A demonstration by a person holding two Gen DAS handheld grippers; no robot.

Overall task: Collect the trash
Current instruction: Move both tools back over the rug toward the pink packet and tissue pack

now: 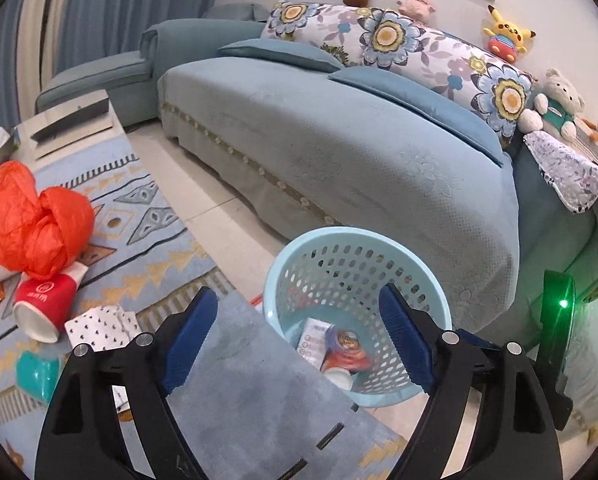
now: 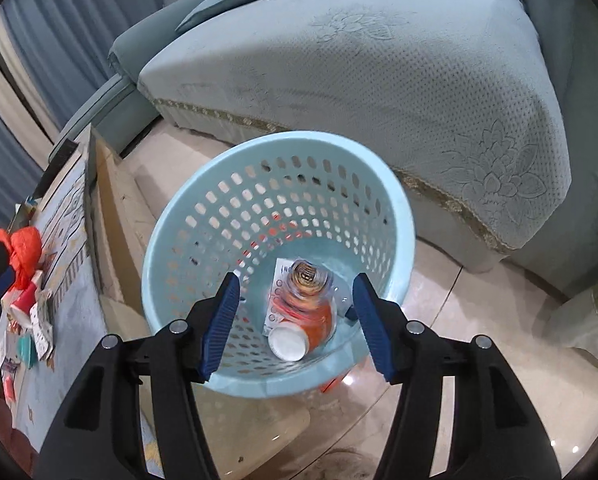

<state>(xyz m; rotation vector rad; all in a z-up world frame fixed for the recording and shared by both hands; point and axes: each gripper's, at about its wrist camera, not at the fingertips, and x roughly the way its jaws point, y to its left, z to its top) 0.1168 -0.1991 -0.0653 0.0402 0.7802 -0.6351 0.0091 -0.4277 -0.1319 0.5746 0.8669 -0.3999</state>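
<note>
A light blue perforated basket [image 1: 277,280] [image 2: 179,224] stands on the floor by the sofa. Inside lie an orange bottle [image 2: 315,312], a white-bottomed cup [image 2: 287,344] and a white card [image 2: 277,284]; they also show in the left wrist view [image 1: 345,350]. My right gripper [image 2: 295,320] is open and empty just above the basket's mouth. My left gripper [image 1: 299,332] is open and empty above the table edge, left of the basket. On the table lie an orange plastic bag [image 1: 35,220], a red paper cup [image 1: 43,308], a dotted white paper [image 1: 99,324] and a teal piece [image 1: 35,372].
The low table is covered by a patterned blue cloth [image 1: 235,396]. A blue sofa [image 1: 339,152] with floral cushions and plush toys stands behind the basket. A dark box [image 1: 71,120] lies at the table's far end. Tiled floor [image 2: 459,360] surrounds the basket.
</note>
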